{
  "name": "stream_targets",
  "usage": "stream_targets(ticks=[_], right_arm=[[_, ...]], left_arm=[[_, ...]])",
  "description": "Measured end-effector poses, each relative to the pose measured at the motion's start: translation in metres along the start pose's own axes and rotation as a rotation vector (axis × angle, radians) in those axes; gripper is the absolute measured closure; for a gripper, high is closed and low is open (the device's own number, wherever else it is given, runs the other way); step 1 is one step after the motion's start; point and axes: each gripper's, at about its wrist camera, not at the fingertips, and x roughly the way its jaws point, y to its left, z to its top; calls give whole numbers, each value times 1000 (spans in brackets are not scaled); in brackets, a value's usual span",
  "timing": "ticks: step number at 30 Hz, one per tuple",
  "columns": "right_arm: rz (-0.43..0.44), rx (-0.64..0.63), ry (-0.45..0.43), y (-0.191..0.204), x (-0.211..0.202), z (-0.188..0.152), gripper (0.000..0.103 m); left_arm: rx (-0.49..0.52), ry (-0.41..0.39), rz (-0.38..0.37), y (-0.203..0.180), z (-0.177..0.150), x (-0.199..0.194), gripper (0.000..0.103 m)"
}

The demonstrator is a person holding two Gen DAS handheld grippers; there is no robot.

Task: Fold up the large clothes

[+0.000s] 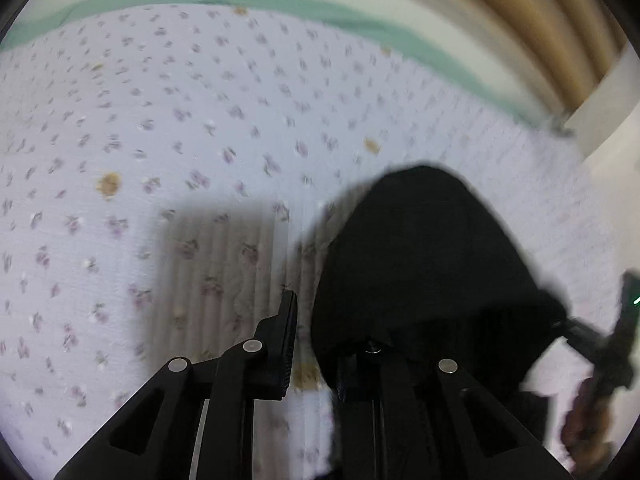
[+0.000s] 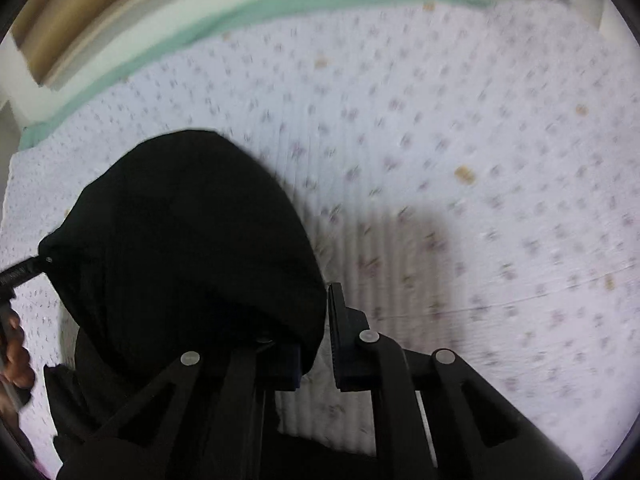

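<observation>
A black garment [image 1: 432, 264] hangs bunched between my two grippers, above a white bed sheet with small purple flowers [image 1: 160, 120]. In the left wrist view the cloth drapes over the right finger of my left gripper [image 1: 316, 320]; the left finger [image 1: 286, 332] is bare, with a narrow gap beside the cloth. In the right wrist view the same black garment [image 2: 184, 240] covers the left finger of my right gripper [image 2: 320, 320]; the right finger [image 2: 340, 328] is bare. The jaws stand nearly closed on the cloth edge. Both views are motion-blurred.
A green band [image 1: 360, 20] and a pale wall run along the bed's far edge, with tan curtain folds [image 1: 540, 20] behind. The right gripper and hand [image 1: 600, 360] show at the left view's right edge; the left gripper and hand [image 2: 12, 320] show at the right view's left edge.
</observation>
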Motion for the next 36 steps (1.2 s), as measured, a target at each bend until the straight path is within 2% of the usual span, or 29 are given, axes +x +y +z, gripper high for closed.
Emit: stream_targets(ticks=[1, 3, 6, 8, 9, 10, 12, 14, 15, 16, 17, 19, 22, 24, 27, 29, 31, 34, 36], right_arm=[[2, -19, -32, 0, -14, -3, 92], [5, -41, -66, 2, -28, -9, 92], [-1, -33, -34, 1, -11, -16, 92], [5, -13, 50, -3, 26, -24, 92], [12, 1, 92, -6, 44, -27, 91], [40, 18, 130, -10, 59, -31, 90], [72, 43, 144, -15, 63, -31, 87], [102, 56, 153, -20, 55, -27, 78], [110, 54, 158, -22, 50, -26, 70], [116, 44, 161, -24, 41, -26, 66], [121, 33, 158, -26, 34, -26, 64], [140, 13, 144, -31, 13, -30, 58], [177, 5, 128, -38, -18, -34, 56], [192, 4, 95, -38, -34, -26, 55], [223, -1, 25, -23, -50, -2, 43], [244, -20, -10, -4, -48, 15, 39], [238, -48, -7, 12, -30, 26, 38], [234, -77, 72, 26, 14, 21, 39], [201, -102, 146, 27, 52, 9, 41]], left_arm=[[-36, -17, -83, 7, 0, -17, 85], [-21, -41, -115, 9, -4, -32, 83], [17, 15, -43, 15, -17, -10, 81], [-3, 125, 41, 33, -28, 35, 77], [-22, 148, 37, 39, -33, 50, 76], [-29, 135, 28, 43, -35, 54, 76], [-27, 134, 26, 41, -31, 51, 75], [14, 137, 45, 34, -29, 43, 71], [42, 133, 57, 31, -29, 35, 65], [56, 129, 66, 29, -29, 28, 57], [72, 126, 75, 28, -31, 18, 54], [87, 116, 73, 30, -36, -5, 52], [82, 81, 58, 35, -44, -40, 52], [90, 32, 48, 28, -37, -58, 52], [117, -51, -10, 0, -15, -74, 52], [126, -71, -59, -20, 1, -67, 52], [141, -50, -73, -34, 8, -46, 52], [129, 51, -48, -34, 4, 6, 52], [133, 121, 8, -31, -10, 39, 52]])
